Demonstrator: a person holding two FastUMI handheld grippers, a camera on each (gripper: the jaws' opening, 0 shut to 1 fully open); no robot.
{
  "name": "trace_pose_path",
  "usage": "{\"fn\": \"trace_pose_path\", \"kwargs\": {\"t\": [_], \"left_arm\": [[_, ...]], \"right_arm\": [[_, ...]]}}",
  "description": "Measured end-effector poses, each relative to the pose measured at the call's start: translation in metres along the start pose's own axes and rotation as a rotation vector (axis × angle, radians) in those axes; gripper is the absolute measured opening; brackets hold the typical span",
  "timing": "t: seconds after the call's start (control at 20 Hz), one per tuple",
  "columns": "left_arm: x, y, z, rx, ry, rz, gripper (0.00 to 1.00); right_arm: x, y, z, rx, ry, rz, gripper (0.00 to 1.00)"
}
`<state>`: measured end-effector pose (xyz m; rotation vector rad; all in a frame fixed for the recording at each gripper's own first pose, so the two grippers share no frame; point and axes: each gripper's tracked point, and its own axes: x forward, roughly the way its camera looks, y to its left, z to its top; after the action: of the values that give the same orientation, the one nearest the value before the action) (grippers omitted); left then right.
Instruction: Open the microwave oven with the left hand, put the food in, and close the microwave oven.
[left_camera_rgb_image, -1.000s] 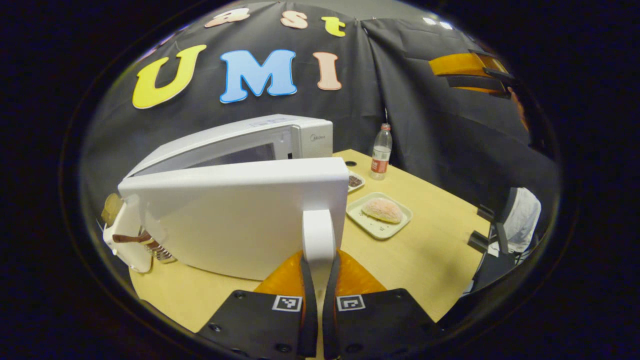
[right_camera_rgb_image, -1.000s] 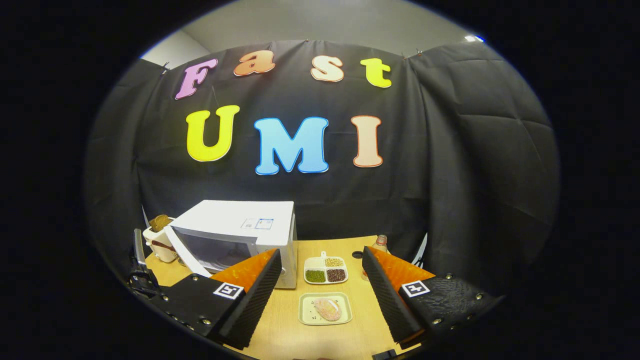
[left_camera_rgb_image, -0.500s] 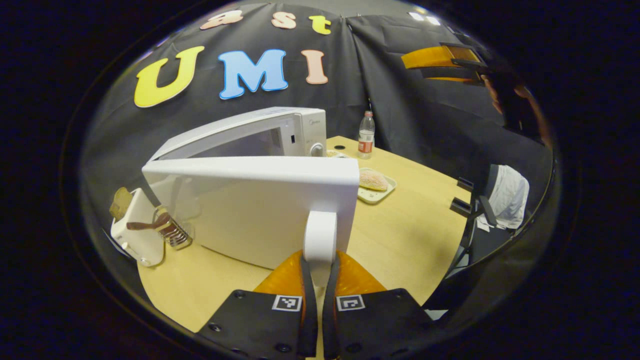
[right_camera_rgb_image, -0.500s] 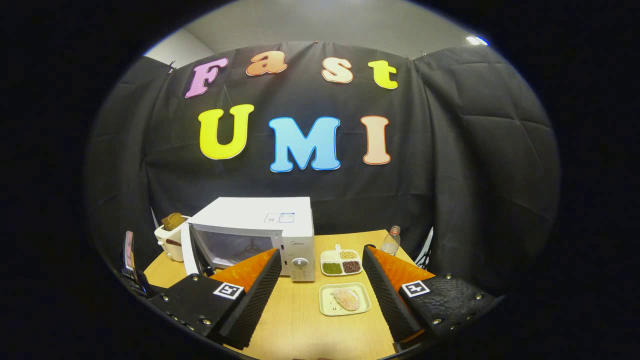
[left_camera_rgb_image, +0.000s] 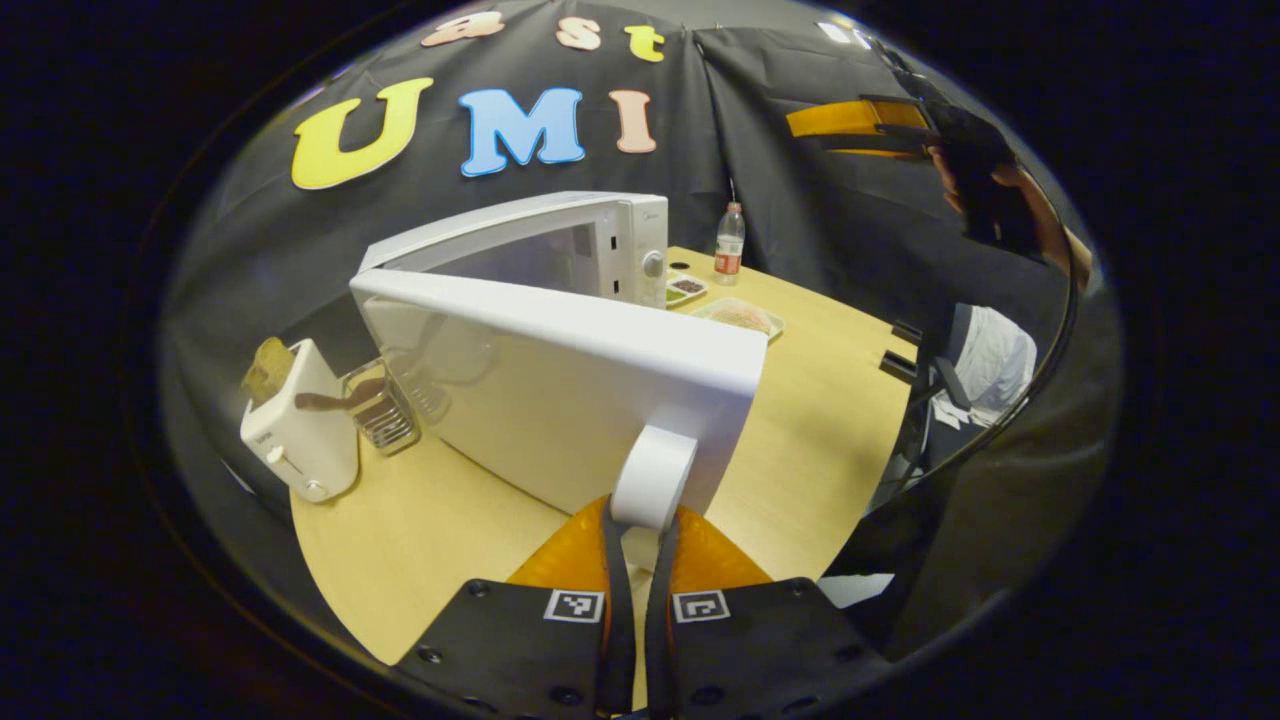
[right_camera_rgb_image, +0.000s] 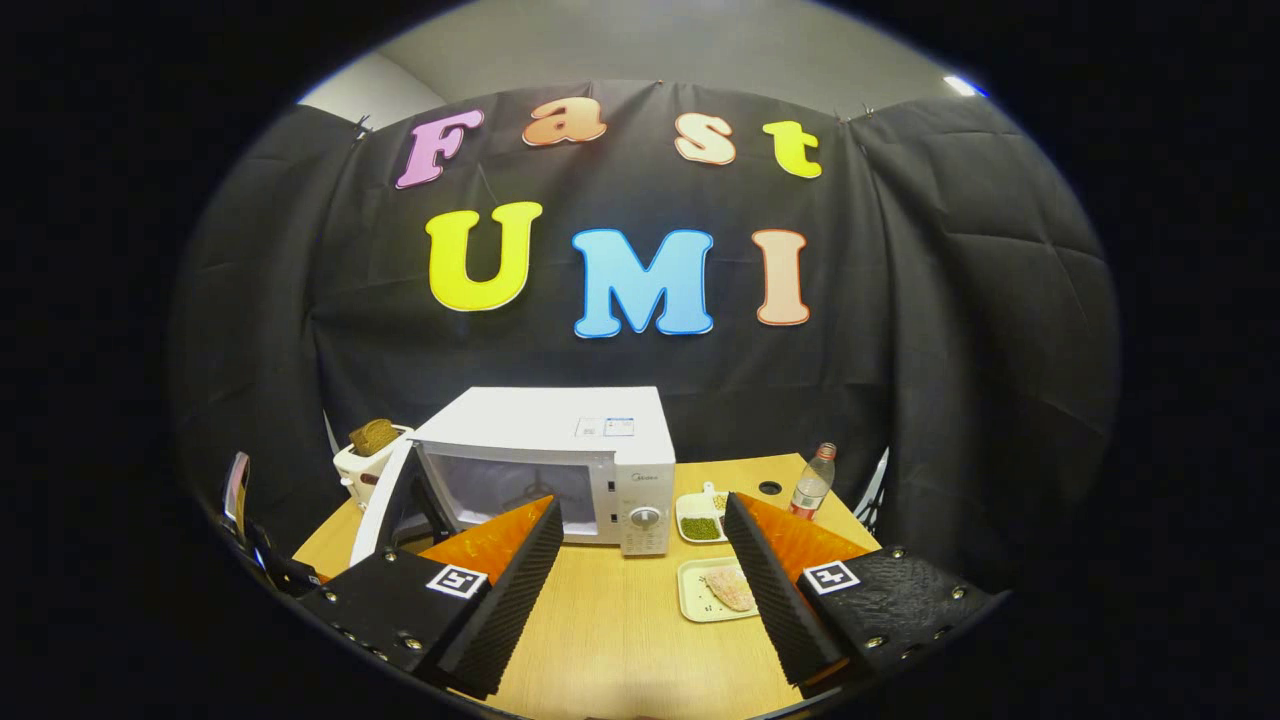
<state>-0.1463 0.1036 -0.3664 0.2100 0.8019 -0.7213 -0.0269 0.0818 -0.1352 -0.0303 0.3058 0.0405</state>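
The white microwave stands on the wooden table with its door swung wide open. My left gripper is shut on the door's white handle. The food, a pinkish patty on a pale tray, lies to the right of the microwave. In the right gripper view the microwave has its door standing out to the left, and the food tray lies in front of the oven's right side. My right gripper hangs open above the table, holding nothing.
A divided dish of beans and a water bottle stand behind the food tray. A white toaster with bread and a glass holder sit left of the open door. A chair is beyond the table's right edge.
The left gripper has pulled the handle and the door has swung wider open. In the right gripper view the scene has slid to the right; its fingers stayed open.
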Motion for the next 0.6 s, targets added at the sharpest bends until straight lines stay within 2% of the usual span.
{"fn": "trace_pose_path", "kwargs": {"t": [0.3,0.6], "left_arm": [[-0.030,0.031,-0.026,0.028,0.049,-0.014,0.11],[-0.062,0.073,-0.053,-0.011,0.067,0.056,0.12]], "right_arm": [[0.001,0.018,0.001,-0.032,0.005,0.014,0.99],[-0.001,0.037,0.001,-0.077,0.007,0.053,0.99]]}}
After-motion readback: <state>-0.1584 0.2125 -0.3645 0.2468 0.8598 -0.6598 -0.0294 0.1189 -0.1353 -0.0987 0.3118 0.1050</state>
